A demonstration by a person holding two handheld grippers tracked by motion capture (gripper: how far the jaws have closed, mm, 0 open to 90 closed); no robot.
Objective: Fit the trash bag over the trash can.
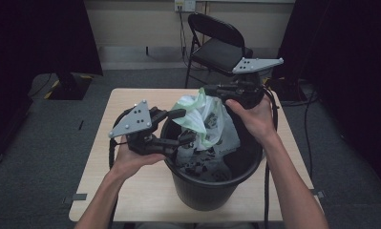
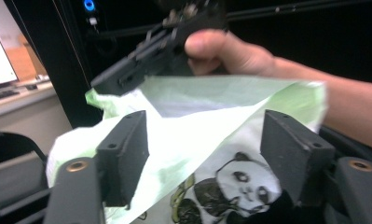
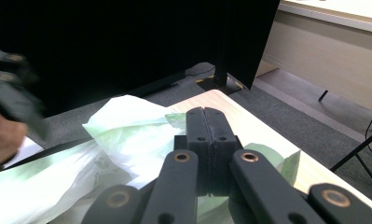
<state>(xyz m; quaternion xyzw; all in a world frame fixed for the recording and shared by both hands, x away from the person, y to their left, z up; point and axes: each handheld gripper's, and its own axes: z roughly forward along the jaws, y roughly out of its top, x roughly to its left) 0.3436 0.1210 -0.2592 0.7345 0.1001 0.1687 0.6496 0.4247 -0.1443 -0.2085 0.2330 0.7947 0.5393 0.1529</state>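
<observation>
Plainly the bag (image 1: 205, 119) is thin, light plastic film, pale green and white with a panda print: soft, limp and slick, so it will crumple, slide and hold no shape of its own. It sits partly inside the black bin (image 1: 212, 188), its top raised above the rim and draped over the far edge. I judge the best hold to be the hem of its mouth, pinched through a doubled fold so the film cannot slip out; pulling hard on a single layer could stretch or tear it.

The right gripper (image 1: 212, 90) has its fingers (image 3: 206, 135) clenched together, and the bag's upper edge seems to be caught between them, lifting it. The left gripper (image 1: 185, 126) hangs just beside the bag with its fingers (image 2: 125, 149) released and spread, film lying between them but not pressed.

From the high view comes the layout: bin standing on the table (image 1: 131, 191), both hands at its rim, a folding chair (image 1: 221, 45) behind. The left gripper view adds the panda print (image 2: 230, 186) close up and the open gap. The right gripper view shows the shut pads meeting, with bag below them.
</observation>
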